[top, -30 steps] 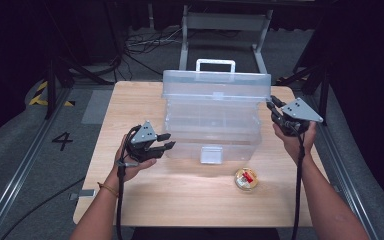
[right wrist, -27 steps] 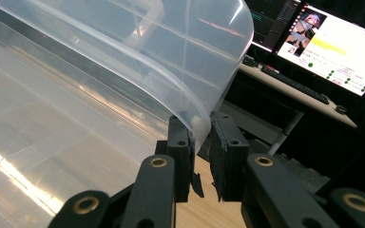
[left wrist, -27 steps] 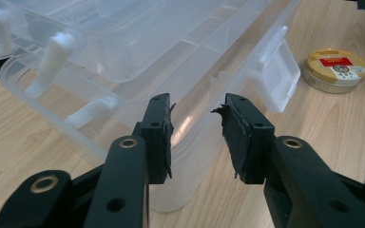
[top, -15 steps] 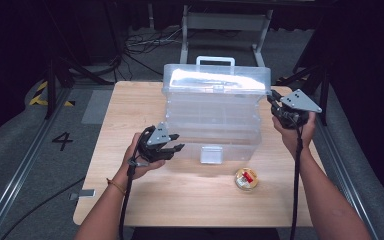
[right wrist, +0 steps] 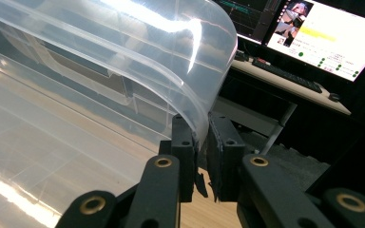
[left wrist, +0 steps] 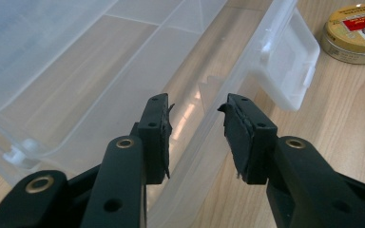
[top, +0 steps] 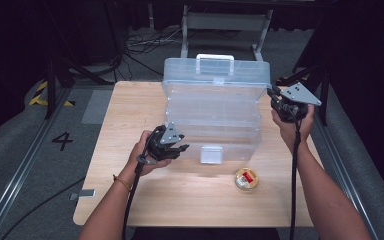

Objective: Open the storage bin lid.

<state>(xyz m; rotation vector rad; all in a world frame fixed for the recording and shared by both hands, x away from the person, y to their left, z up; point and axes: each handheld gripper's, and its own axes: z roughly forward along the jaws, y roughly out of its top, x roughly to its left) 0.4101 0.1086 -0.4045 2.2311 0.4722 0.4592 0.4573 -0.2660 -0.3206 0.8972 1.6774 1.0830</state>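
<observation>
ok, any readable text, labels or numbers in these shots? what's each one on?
"4": painted on the grey floor left of the table.
Round tin: red and white label on its lid, print too small to read.
Monitor: coloured screen content, too blurred to read.
Clear plastic box: no lettering visible.

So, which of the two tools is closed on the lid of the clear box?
The right tool: its jaws pinch the lid's edge. The left tool is open beside the box's front rim, gripping nothing.
</observation>
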